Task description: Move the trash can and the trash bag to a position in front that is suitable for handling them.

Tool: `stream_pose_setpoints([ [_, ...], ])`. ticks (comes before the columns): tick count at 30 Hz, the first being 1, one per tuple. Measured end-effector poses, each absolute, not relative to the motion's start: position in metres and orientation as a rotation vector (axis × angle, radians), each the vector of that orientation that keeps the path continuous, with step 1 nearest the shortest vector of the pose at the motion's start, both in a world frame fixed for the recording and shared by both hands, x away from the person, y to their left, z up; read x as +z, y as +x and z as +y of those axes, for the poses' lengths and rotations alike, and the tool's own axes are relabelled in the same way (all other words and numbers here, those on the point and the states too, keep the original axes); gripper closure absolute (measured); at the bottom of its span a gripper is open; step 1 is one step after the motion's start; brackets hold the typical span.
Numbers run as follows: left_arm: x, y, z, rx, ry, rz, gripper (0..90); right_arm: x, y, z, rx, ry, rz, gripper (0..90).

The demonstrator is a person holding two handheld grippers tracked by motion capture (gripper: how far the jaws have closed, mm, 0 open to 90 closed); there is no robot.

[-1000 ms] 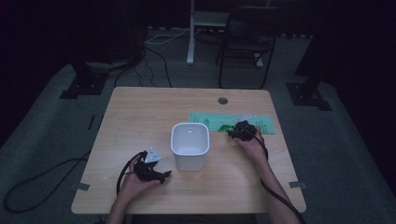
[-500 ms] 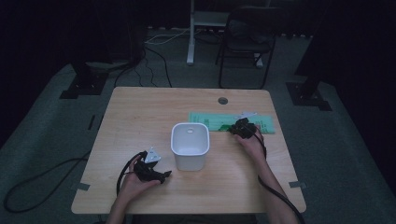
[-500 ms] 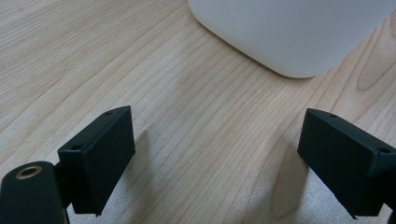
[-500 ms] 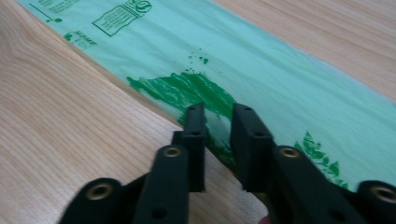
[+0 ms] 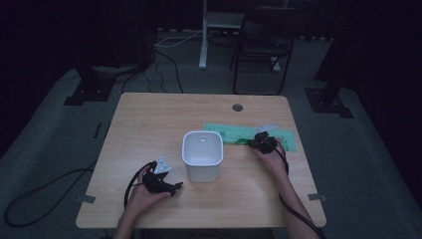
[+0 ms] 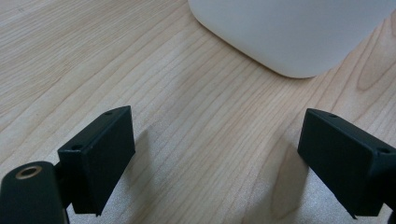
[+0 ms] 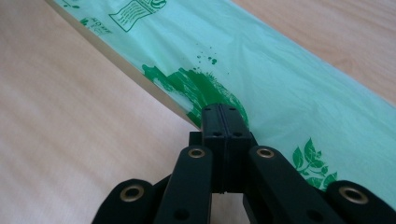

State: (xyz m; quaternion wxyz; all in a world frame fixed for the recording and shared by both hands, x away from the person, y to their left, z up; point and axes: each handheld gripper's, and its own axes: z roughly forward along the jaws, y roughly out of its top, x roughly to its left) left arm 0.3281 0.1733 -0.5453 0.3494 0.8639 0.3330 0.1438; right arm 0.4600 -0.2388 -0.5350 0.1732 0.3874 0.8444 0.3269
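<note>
Right gripper has its two black jaws pressed flat together at the near edge of a pale green plastic bag (printed with darker green leaves and lettering), and whether a fold of the film sits between them I cannot tell. From the high view that bag lies flat on the wooden table, stretched from behind the white bin toward the right edge, with the right gripper on its near side. Left gripper rests low over bare wood with its jaws spread wide and nothing between them; in the high view the left gripper sits just left of the bin's near corner.
</note>
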Motion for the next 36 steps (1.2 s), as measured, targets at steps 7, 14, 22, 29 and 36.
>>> stream_pose_setpoints([
  [7, -0.545, 0.328, 0.173, 0.372, 2.239, 0.863, 11.5, -0.536, 0.435, -0.254, 0.91, 1.076, 2.402, 90.0],
  [14, -0.545, 0.328, 0.173, 0.372, 2.239, 0.864, 11.5, -0.532, 0.432, -0.266, 0.845, 1.086, 2.386, 89.1],
  [22, -0.545, 0.328, 0.173, 0.372, 2.239, 0.864, 11.5, -0.529, 0.428, -0.236, 0.971, 0.986, 2.462, 69.7],
  [29, -0.545, 0.328, 0.173, 0.372, 2.239, 0.864, 11.5, -0.533, 0.435, -0.2, 1.025, 0.917, 2.513, 66.9],
  [36, -0.545, 0.328, 0.173, 0.373, 2.238, 0.864, 11.5, -0.536, 0.447, -0.183, 1.017, 0.916, 2.535, 67.6],
])
